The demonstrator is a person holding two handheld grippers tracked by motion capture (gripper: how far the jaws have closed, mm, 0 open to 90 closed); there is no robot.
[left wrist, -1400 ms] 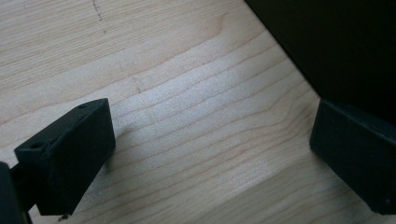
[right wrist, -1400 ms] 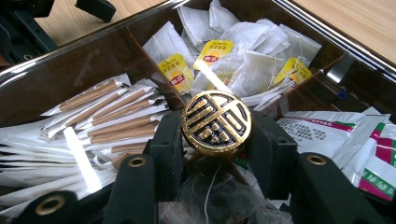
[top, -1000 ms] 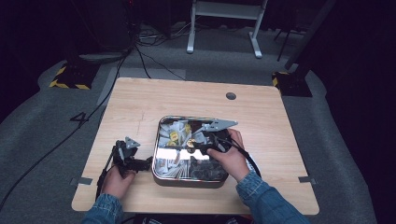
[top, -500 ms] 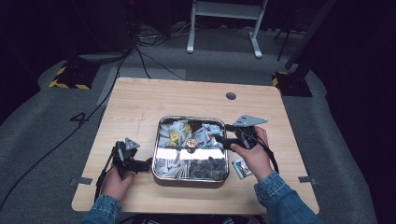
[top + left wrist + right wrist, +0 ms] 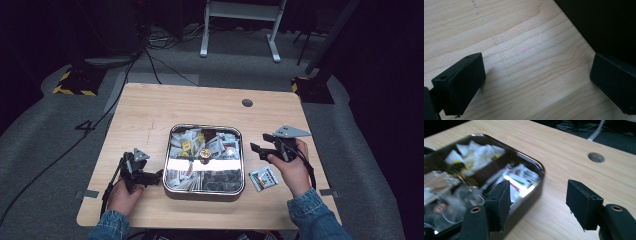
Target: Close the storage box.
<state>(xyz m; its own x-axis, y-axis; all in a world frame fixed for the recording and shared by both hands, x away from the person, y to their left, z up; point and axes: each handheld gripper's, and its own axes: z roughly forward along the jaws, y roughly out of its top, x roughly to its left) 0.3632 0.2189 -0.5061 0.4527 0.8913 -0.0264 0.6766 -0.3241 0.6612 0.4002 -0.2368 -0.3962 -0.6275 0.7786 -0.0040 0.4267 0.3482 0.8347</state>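
A shiny metal tray full of small packets and sachets sits mid-table. My right gripper hovers just right of the tray, jaws open and pointing left, with nothing between them. In the right gripper view the open right gripper frames bare wood beside the tray's rim. A small striped packet lies on the table under my right hand. My left gripper rests on the table left of the tray, jaws wide apart. In the left gripper view the left gripper holds nothing over the wood.
A round cable hole lies in the table behind the right gripper, also seen as the hole in the right gripper view. Bare wood surrounds the tray on every side. Cables and a white stand occupy the dark floor beyond.
My right gripper has moved rightward from above the tray's contents to the table beside it. The striped packet now shows on the table. The left gripper has stayed still.
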